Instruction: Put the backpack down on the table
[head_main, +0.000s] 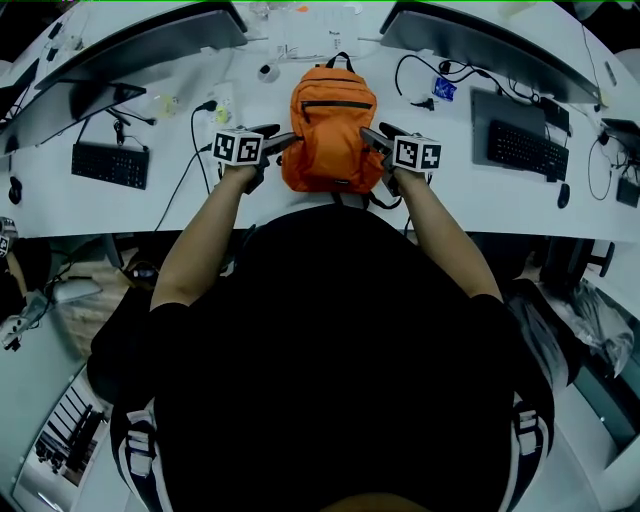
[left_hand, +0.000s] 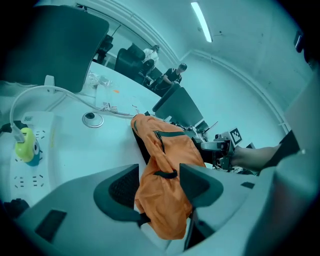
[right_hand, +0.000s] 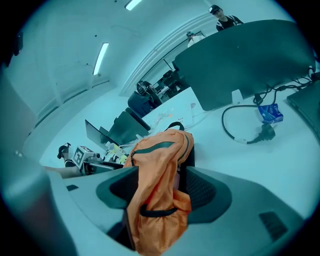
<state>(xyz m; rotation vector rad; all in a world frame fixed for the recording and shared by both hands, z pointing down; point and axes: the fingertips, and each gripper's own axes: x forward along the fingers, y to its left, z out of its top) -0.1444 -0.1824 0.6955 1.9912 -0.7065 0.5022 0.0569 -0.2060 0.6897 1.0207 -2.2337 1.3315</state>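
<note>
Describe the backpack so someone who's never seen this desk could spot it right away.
On the long white table, look between the two black keyboards, at the near edge. There the left gripper and right gripper pinch the backpack by its sides. It is the only bright orange thing, with black zips and straps.

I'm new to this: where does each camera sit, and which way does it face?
Head view: on the person's head, facing steeply down at the orange backpack and white table; torso and both forearms show.
Left gripper view: on the left gripper, looking along its jaws, which pinch backpack fabric.
Right gripper view: on the right gripper, likewise, from the opposite side.
Shared: both gripper views show the backpack.
</note>
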